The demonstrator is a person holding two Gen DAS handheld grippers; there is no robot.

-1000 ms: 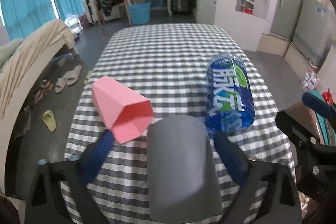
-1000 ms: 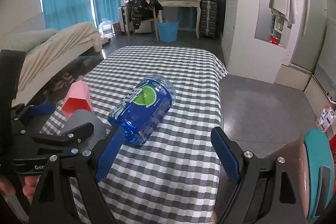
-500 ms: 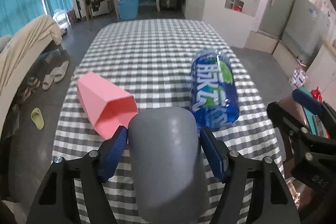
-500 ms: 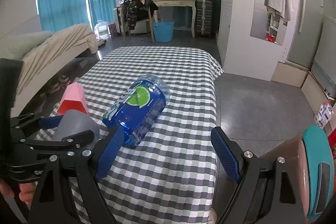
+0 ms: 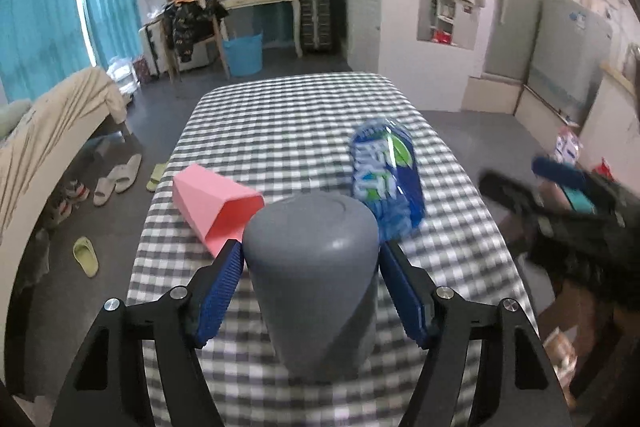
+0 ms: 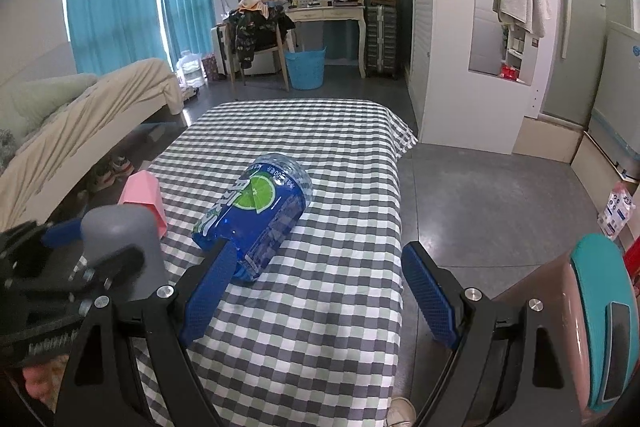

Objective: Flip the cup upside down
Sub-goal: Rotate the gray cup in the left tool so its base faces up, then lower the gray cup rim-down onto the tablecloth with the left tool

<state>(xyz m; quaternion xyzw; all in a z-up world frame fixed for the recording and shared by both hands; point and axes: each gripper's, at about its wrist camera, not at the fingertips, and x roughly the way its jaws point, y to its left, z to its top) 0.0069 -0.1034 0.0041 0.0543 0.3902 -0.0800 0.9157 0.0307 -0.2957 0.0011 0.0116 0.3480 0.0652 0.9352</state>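
Observation:
A grey cup stands with its closed base up on the checked table, near the front edge. My left gripper is shut on the grey cup, its blue pads against both sides. The cup also shows in the right wrist view, with the left gripper around it. My right gripper is open and empty, above the table's right front part; it appears blurred at the right in the left wrist view.
A pink cup lies on its side left of the grey cup, mouth toward me. A blue bottle lies on its side to the right. The table edge drops to the floor on the right. A bed stands left.
My left gripper closed on the grey cup and turned it from lying toward me to more upright, base up. The right gripper stayed open and drew back slightly.

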